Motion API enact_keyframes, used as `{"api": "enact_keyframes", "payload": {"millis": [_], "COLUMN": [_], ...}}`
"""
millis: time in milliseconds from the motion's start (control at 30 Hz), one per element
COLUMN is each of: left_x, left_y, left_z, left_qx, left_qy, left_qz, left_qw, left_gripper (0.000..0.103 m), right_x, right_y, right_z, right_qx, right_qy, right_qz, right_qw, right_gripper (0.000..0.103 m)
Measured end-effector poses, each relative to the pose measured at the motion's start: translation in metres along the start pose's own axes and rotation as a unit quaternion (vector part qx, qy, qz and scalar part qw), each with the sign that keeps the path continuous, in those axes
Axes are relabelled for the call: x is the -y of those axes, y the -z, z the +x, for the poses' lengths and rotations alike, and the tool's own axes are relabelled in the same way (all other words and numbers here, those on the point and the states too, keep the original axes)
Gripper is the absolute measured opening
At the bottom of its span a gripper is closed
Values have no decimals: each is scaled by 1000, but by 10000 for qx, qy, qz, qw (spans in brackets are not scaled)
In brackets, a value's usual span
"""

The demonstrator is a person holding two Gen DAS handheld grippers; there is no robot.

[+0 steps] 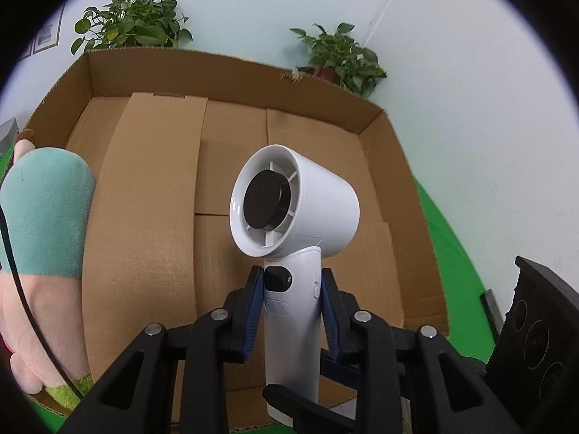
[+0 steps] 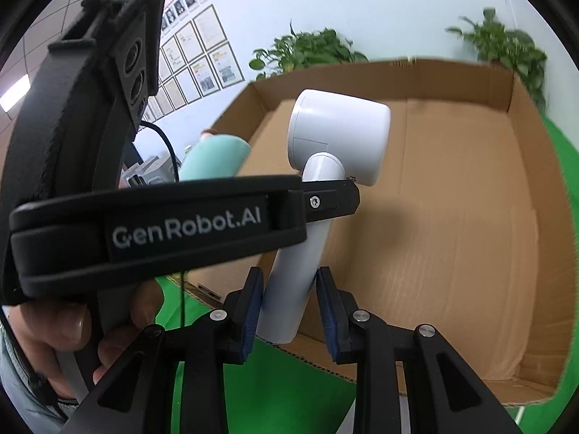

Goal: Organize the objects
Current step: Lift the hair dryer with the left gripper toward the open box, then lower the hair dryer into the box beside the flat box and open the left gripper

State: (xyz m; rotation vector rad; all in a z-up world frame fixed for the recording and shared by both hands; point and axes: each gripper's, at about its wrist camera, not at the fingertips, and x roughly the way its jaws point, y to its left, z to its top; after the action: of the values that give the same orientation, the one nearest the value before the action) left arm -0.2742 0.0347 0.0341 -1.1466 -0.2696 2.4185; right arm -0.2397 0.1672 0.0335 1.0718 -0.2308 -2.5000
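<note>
A white handheld fan point(image 1: 295, 213) with a round head and a black hub is upright in my left gripper point(image 1: 291, 289), which is shut on its handle above the open cardboard box point(image 1: 152, 195). In the right wrist view the fan point(image 2: 336, 133) shows from behind. Its handle runs down between my right gripper's point(image 2: 289, 293) blue pads point(image 2: 253, 300); the left pad touches it, a small gap shows at the right pad. The left gripper's black body point(image 2: 163, 224) crosses in front, held by a hand. A plush toy point(image 1: 43, 238) in teal and pink lies at the box's left side.
The box stands on a green cloth point(image 2: 289, 390). Two potted plants point(image 1: 134, 25) point(image 1: 340, 58) stand behind the box by the pale wall. Framed papers point(image 2: 202, 58) hang on the left wall. The right gripper's black body point(image 1: 535, 332) shows at the right edge.
</note>
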Motion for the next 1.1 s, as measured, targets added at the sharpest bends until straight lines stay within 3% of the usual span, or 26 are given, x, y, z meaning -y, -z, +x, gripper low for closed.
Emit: {"api": "enact_keyframes", "payload": {"millis": [433, 533, 633, 1100], "left_x": [-7, -9, -10, -47], "left_y": [5, 3, 0, 16], "left_z": [27, 18, 8, -45], "left_qx": [-501, -427, -313, 146], "left_qy": [-397, -280, -401, -691], "left_qz": [41, 16, 67, -183], "left_qw": [9979, 9987, 9987, 9973], "left_gripper": [30, 29, 29, 29], "right_x": [13, 15, 12, -17], "right_y": [18, 21, 22, 15], "right_z": [30, 36, 39, 57], "right_qx": [-283, -323, -298, -349], "right_qy": [-218, -154, -183, 523], "right_qz": [484, 533, 624, 194], "right_qw": [9982, 9979, 9974, 9978], "right_gripper": [26, 26, 26, 27]}}
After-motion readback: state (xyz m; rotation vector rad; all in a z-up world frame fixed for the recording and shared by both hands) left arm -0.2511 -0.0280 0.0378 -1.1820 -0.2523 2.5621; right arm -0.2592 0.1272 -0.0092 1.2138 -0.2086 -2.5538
